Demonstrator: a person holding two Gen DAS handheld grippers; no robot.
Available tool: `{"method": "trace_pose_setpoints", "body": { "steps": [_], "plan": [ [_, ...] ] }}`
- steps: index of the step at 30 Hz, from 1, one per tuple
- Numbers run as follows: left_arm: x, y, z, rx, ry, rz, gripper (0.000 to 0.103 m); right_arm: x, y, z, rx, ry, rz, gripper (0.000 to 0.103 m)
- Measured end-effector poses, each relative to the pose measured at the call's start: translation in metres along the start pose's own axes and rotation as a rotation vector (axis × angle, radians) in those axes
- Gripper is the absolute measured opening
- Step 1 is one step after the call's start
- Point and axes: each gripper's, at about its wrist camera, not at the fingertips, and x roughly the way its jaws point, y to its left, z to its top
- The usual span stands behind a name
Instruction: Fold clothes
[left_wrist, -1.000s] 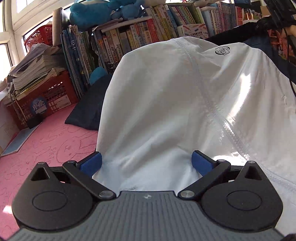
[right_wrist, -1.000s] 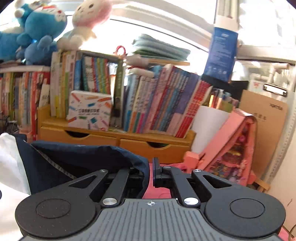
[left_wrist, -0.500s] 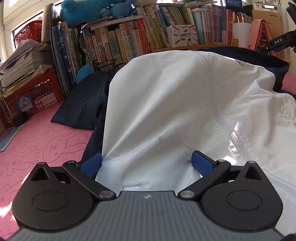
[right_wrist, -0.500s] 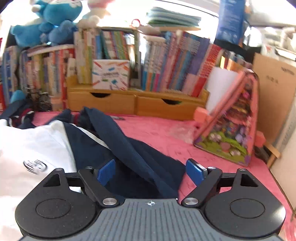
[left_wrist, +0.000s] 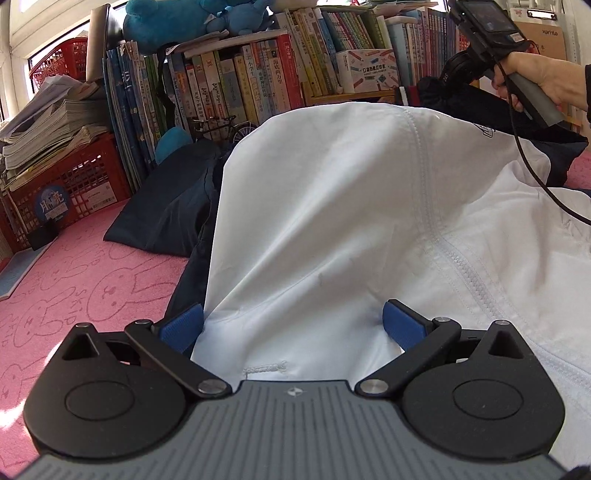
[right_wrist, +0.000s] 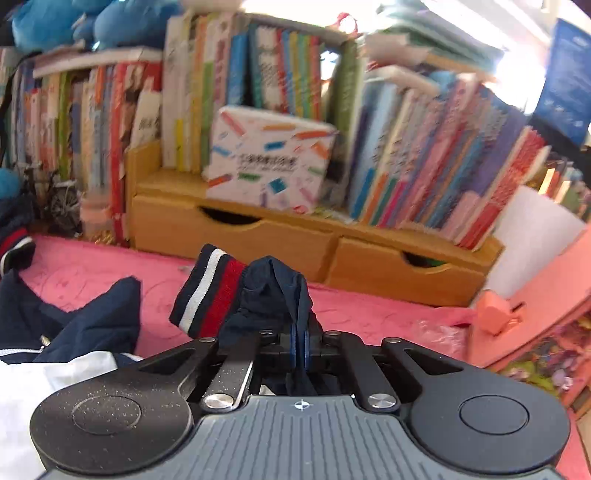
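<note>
A white and navy jacket (left_wrist: 332, 206) lies on the pink mat (left_wrist: 74, 280). Its white panel rises in a hump right in front of my left gripper (left_wrist: 291, 325), whose blue pads stand wide apart on either side of the cloth, open. My right gripper (right_wrist: 300, 345) is shut on a navy sleeve (right_wrist: 277, 291) with a red, white and navy striped cuff (right_wrist: 210, 295), lifted off the mat. The right gripper also shows in the left wrist view (left_wrist: 491, 40), held by a hand at the top right above the jacket.
Bookshelves (left_wrist: 258, 74) and a wooden drawer unit (right_wrist: 258, 236) line the far edge. A red crate (left_wrist: 62, 184) with paper stacks stands at the left. A dark folded garment (left_wrist: 166, 206) lies by the shelf. A pink case (right_wrist: 546, 295) sits at the right.
My right gripper opened, then closed on the navy sleeve near the cuff and lifted it. The left gripper stayed open around the white panel, shifting slightly.
</note>
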Motion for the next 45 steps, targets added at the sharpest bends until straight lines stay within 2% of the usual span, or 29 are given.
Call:
{"method": "trace_pose_setpoints", "body": {
  "steps": [1,4,7,9,10,11,12,13,14,18,19,20,22,23,24,25,26,27,29,30,31,34,36,37,38,39,41,43,45],
  "plan": [
    [0.000,0.000,0.000,0.001,0.000,0.000,0.103,-0.016,-0.023,-0.002,0.033,-0.040,-0.063,0.005],
    [0.000,-0.002,0.000,0.010,-0.004,0.008,0.103,-0.047,-0.090,-0.015,0.033,-0.075,-0.281,0.006],
    [0.000,-0.002,-0.001,0.016,-0.007,0.013,0.103,-0.049,-0.135,-0.037,-0.005,0.055,-0.371,0.015],
    [-0.001,-0.003,-0.001,0.018,-0.009,0.015,0.103,-0.051,-0.144,-0.059,-0.024,0.122,-0.351,0.052],
    [-0.002,-0.003,-0.001,0.018,-0.018,0.016,0.103,-0.052,-0.146,-0.071,-0.033,0.152,-0.335,0.062],
    [-0.004,-0.003,-0.002,0.016,-0.029,0.017,0.103,-0.057,-0.142,-0.080,-0.041,0.146,-0.312,0.077],
    [-0.006,-0.002,-0.002,0.015,-0.041,0.018,0.103,-0.065,-0.132,-0.085,-0.044,0.121,-0.283,0.083],
    [-0.011,-0.001,-0.003,0.003,-0.061,0.012,0.103,-0.074,-0.121,-0.089,-0.045,0.094,-0.252,0.085],
    [-0.021,0.007,-0.001,-0.043,-0.086,-0.031,0.103,-0.083,-0.107,-0.090,-0.041,0.066,-0.205,0.086],
    [-0.064,0.042,0.007,-0.271,-0.186,-0.245,0.103,-0.104,-0.045,-0.084,-0.034,-0.057,0.158,0.086],
    [-0.073,0.053,0.009,-0.324,-0.211,-0.279,0.103,-0.106,-0.023,-0.076,-0.051,-0.083,0.278,0.086],
    [-0.083,0.067,0.013,-0.384,-0.242,-0.285,0.103,-0.107,0.000,-0.070,-0.084,-0.098,0.356,0.086],
    [-0.090,0.087,0.027,-0.455,-0.269,-0.180,0.103,-0.108,0.050,-0.058,-0.166,-0.117,0.477,0.083],
    [-0.087,0.095,0.037,-0.459,-0.261,-0.092,0.103,-0.109,0.074,-0.053,-0.207,-0.127,0.537,0.079],
    [-0.082,0.101,0.048,-0.454,-0.248,0.005,0.103,-0.108,0.097,-0.049,-0.243,-0.126,0.574,0.070],
    [-0.074,0.104,0.058,-0.431,-0.237,0.073,0.103,-0.105,0.117,-0.047,-0.270,-0.110,0.596,0.064],
    [-0.065,0.105,0.069,-0.403,-0.228,0.132,0.103,-0.101,0.135,-0.049,-0.290,-0.081,0.615,0.053],
    [-0.053,0.105,0.081,-0.370,-0.215,0.169,0.103,-0.096,0.149,-0.053,-0.303,-0.043,0.632,0.037],
    [-0.018,0.101,0.105,-0.282,-0.178,0.212,0.103,-0.089,0.165,-0.069,-0.328,0.044,0.653,0.022],
    [-0.001,0.096,0.115,-0.244,-0.162,0.230,0.103,-0.088,0.168,-0.080,-0.339,0.083,0.658,0.019],
    [0.018,0.091,0.122,-0.210,-0.141,0.250,0.103,-0.090,0.168,-0.090,-0.345,0.079,0.656,0.019],
    [0.075,0.073,0.138,-0.147,-0.065,0.284,0.103,-0.098,0.162,-0.115,-0.347,0.021,0.637,0.018],
    [0.115,0.063,0.141,-0.107,0.018,0.289,0.103,-0.100,0.160,-0.119,-0.342,0.010,0.628,0.019],
    [0.130,0.059,0.139,-0.076,0.066,0.319,0.103,-0.100,0.160,-0.119,-0.340,0.010,0.627,0.020],
    [0.145,0.056,0.136,-0.042,0.115,0.354,0.095,-0.099,0.160,-0.118,-0.337,0.009,0.626,0.022],
    [0.156,0.055,0.132,-0.010,0.153,0.415,0.059,-0.097,0.159,-0.118,-0.331,0.010,0.625,0.026],
    [0.159,0.067,0.125,-0.025,0.188,0.497,0.022,-0.095,0.155,-0.116,-0.309,0.015,0.616,0.034],
    [0.140,0.095,0.121,-0.133,0.164,0.546,0.011,-0.090,0.151,-0.114,-0.280,0.024,0.607,0.044],
    [0.102,0.136,0.111,-0.283,0.106,0.603,0.011,-0.086,0.146,-0.114,-0.244,0.039,0.609,0.054]
  ]
}}
